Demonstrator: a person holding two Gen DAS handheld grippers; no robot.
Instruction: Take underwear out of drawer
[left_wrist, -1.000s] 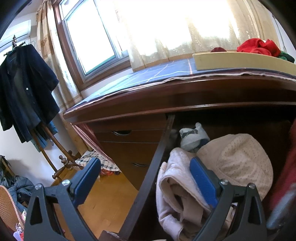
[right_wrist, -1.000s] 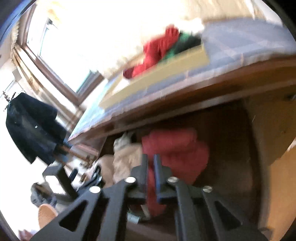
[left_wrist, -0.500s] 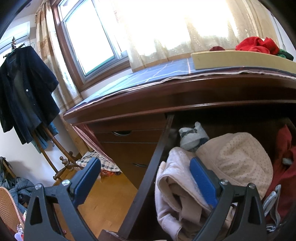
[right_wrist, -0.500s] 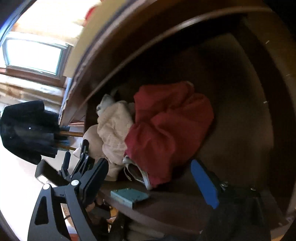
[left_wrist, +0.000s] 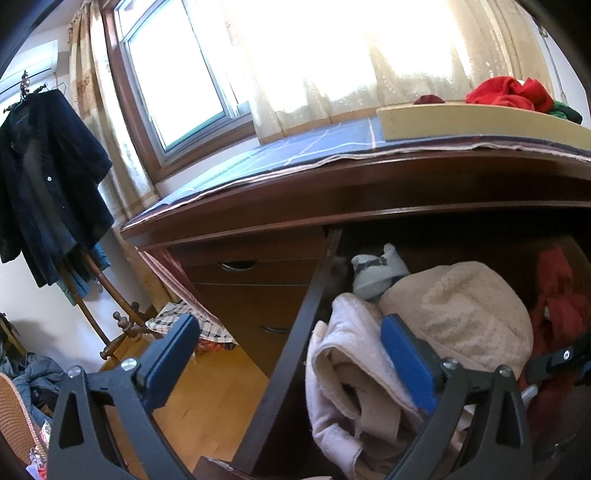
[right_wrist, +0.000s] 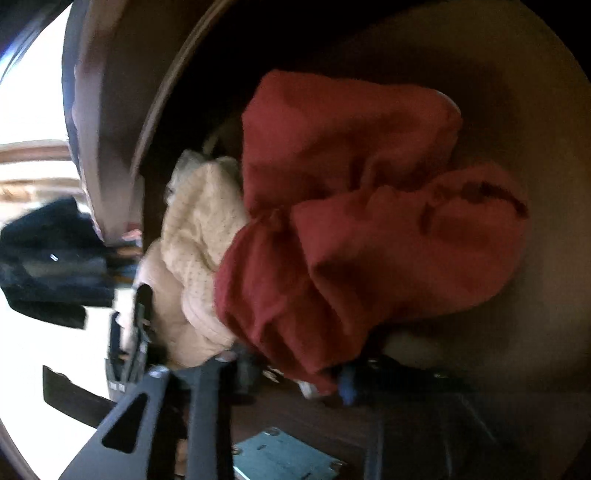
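The wooden drawer (left_wrist: 317, 280) stands pulled out, with clothes inside. A crumpled red underwear piece (right_wrist: 351, 206) lies at the right of the drawer, seen as the red underwear (left_wrist: 557, 302) in the left wrist view. My right gripper (right_wrist: 284, 373) reaches down into the drawer; its jaws are closing with the red cloth's near hem between them, and a gap shows beside the left finger. My left gripper (left_wrist: 286, 332) hovers open and empty across the drawer's left wall. A cream dotted garment (left_wrist: 461, 314) and a pale pink one (left_wrist: 347, 354) fill the drawer's left half.
A rolled pale sock (left_wrist: 376, 273) sits at the drawer's back. A tray (left_wrist: 480, 122) with red and green clothes rests on the cloth-covered desktop. Shut drawers (left_wrist: 251, 273) and a coat rack with a dark jacket (left_wrist: 44, 177) stand to the left. A teal metal plate (right_wrist: 284, 458) lies on the drawer's front edge.
My right gripper dropped from above the desk into the drawer, opened wide, then narrowed around the red cloth's edge. Part of it now shows at the left view's right edge. The left gripper stayed put.
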